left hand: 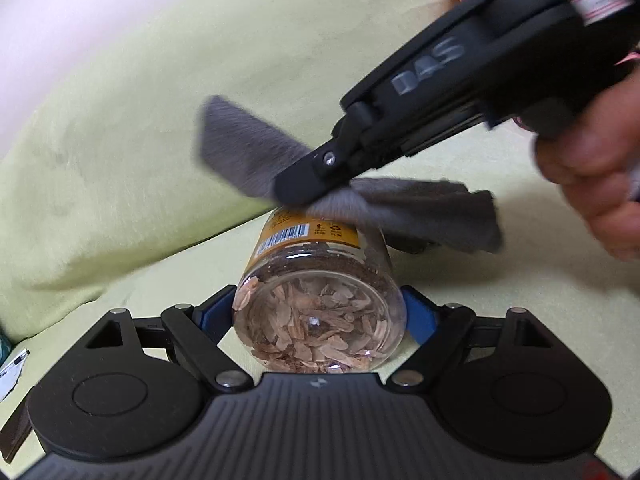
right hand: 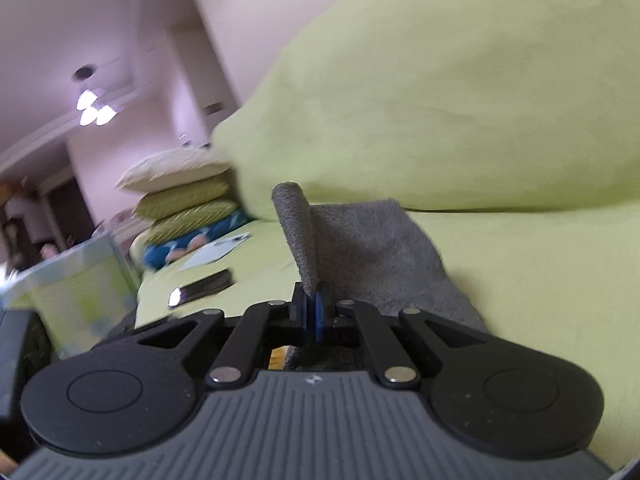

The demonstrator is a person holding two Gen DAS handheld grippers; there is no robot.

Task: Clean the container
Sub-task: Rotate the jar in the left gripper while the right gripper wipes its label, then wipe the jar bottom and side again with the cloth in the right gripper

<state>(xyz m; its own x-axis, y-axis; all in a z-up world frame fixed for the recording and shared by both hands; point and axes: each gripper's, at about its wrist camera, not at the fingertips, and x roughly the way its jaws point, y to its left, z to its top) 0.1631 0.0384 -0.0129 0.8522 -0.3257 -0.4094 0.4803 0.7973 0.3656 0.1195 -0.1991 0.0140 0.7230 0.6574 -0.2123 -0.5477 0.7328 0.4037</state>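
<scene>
Both fingers grip: left fingers (left hand: pixel 320 312) clamp the container (left hand: pixel 320 304) at six o'clock, right fingers (left hand: pixel 296 184) pinch the cloth (left hand: pixel 400 208) rubbing its top; wiping seems midway.

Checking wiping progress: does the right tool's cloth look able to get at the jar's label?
Probably yes. The right tool grips the grey cloth, already draped over the jar that the left tool clamps; nothing blocks the label.

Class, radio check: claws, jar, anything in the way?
Left claw shut on jar. Right claw shut on cloth, cloth against jar's top. Nothing in the way.
</scene>
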